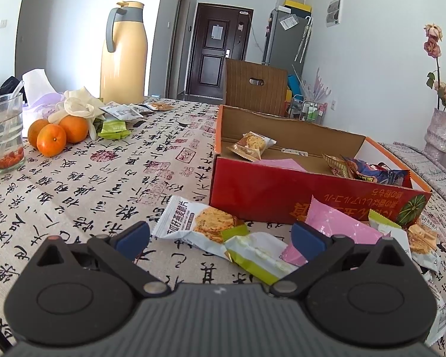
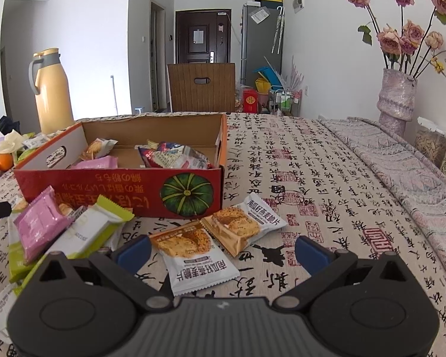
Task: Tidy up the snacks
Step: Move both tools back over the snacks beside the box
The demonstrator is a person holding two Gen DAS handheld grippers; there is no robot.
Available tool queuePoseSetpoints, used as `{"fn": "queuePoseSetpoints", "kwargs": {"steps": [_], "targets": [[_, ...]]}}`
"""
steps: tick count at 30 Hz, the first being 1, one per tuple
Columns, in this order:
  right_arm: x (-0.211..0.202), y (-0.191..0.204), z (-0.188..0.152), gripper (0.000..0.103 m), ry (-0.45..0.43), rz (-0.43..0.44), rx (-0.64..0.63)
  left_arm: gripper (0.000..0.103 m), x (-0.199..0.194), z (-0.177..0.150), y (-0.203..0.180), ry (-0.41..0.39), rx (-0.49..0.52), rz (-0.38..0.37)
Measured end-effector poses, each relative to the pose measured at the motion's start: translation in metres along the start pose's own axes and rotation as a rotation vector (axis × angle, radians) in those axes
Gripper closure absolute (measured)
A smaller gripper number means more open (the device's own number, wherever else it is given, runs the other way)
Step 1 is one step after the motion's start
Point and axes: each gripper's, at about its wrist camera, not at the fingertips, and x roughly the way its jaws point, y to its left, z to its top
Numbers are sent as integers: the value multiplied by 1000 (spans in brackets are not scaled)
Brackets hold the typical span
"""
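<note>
A red cardboard box (image 1: pixel 282 190) (image 2: pixel 119 190) stands open on the table with a few snack packets inside. Loose packets lie in front of it. My left gripper (image 1: pixel 220 239) is open over a white biscuit packet (image 1: pixel 199 223) and a green-edged packet (image 1: pixel 258 255), with a pink packet (image 1: pixel 339 226) by its right finger. My right gripper (image 2: pixel 223 253) is open over a white biscuit packet (image 2: pixel 190 253); a second one (image 2: pixel 243 223) lies just beyond. Pink (image 2: pixel 38 223) and green (image 2: pixel 89 229) packets lie to its left.
A cream thermos jug (image 1: pixel 123 53), oranges (image 1: pixel 55 135), a glass (image 1: pixel 4 136) and more small packets (image 1: pixel 125 113) stand at the far left. A vase of dried roses (image 2: pixel 397 95) stands at the far right. A chair back (image 1: pixel 255 84) rises behind the table.
</note>
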Motion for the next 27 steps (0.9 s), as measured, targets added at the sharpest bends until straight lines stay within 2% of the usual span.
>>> {"fn": "queuePoseSetpoints", "kwargs": {"steps": [5, 14, 21, 23, 25, 27], "targets": [[-1, 4, 1, 0, -4, 10, -6, 0, -1, -2, -1, -11, 5, -4], [14, 0, -3, 0, 42, -2, -21, 0, 1, -2, -1, 0, 1, -8], [39, 12, 1, 1, 92, 67, -47, 0, 2, -2, 0, 5, -5, -1], [47, 14, 1, 6, 113, 88, -36, 0, 2, -2, 0, 6, -10, -2], [54, 15, 1, 24, 145, 124, -17, 0, 3, -2, 1, 8, -17, -3], [57, 19, -2, 27, 146, 119, -33, 0, 3, -1, 2, 11, -22, -6]]}}
